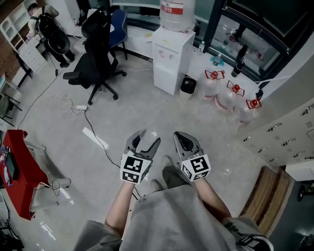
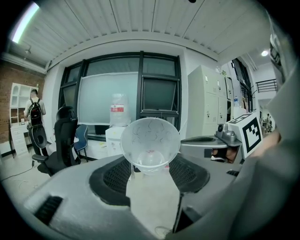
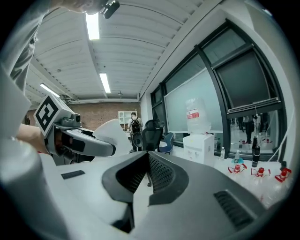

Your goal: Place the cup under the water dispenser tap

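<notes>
Head view is showing a big grey floor (image 1: 122, 112) in an office room, and the person is looking down at it. The white water dispenser (image 1: 169, 63) is standing far across that floor, by the dark windows, and it is carrying a big clear bottle (image 1: 176, 12) on top. A black office chair (image 1: 95, 63) is sitting to the left of it, and three spare water bottles (image 1: 230, 95) with red caps are lying on the floor to the right of it. A person with a backpack (image 1: 49, 27) is standing in the far left corner. Close to the camera, the left gripper (image 1: 144, 139) and the right gripper (image 1: 182, 139) are being held out side by side over the floor, both pointing toward the dispenser. The left gripper's black fingers (image 2: 112, 176) are squeezing a clear plastic cup (image 2: 150, 143) between them, with the open mouth of the cup facing back at the gripper's camera, and the cup is looking empty. The right gripper's fingers (image 3: 161, 173) are closed together and are holding nothing. So picking up the cup is looking done, and the carrying part is looking like the step under way. The cup is well apart from the dispenser, so crossing the floor and setting the cup under the tap (image 1: 171, 55) is the part left to do.
</notes>
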